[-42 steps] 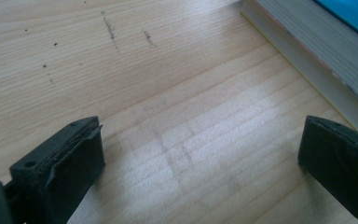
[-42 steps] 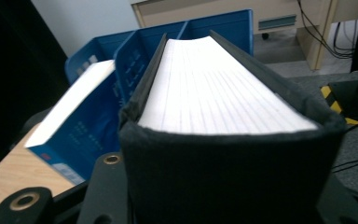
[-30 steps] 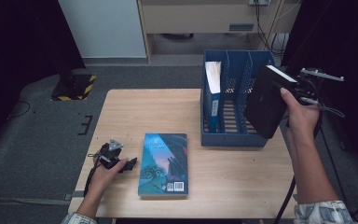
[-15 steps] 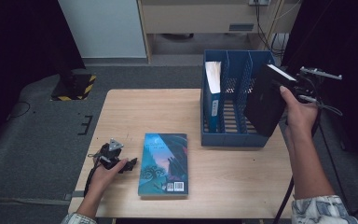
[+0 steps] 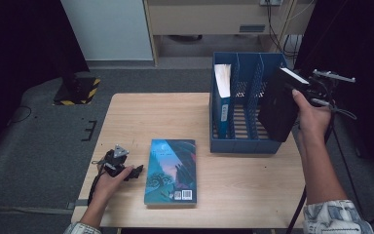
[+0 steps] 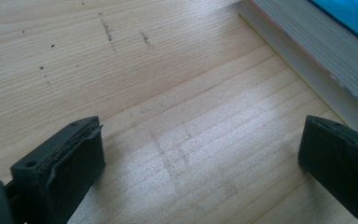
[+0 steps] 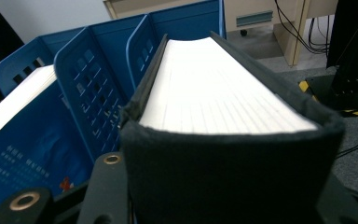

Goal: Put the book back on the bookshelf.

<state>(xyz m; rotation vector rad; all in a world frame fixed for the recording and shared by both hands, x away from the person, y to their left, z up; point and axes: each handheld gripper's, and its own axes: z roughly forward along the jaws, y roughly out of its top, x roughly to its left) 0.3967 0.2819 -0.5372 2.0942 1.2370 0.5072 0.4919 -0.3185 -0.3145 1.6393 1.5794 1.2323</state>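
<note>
On the left my left gripper rests on the bench with its jaws spread wide and nothing between them; its own view shows bare wood grain there and the page edge of the teal paperback lying flat just beside it. Moving right, the blue file rack stands at the far right part of the bench, with one blue book upright in its leftmost slot. At the right edge my right gripper holds the black hardback in the air, tilted, just beside the rack's right end and not yet in a slot. The jaws are pinching it across its thickness near the spine. I judge it stiff and fairly heavy, with a cloth-like cover that should not slip, so a hold close to the spine suits it; gripped near the page edge, the covers could splay. The high view gives me the book's tilt and its place against the rack, while the right gripper view adds the white page block, the woven cover and the perforated dividers close ahead.
</note>
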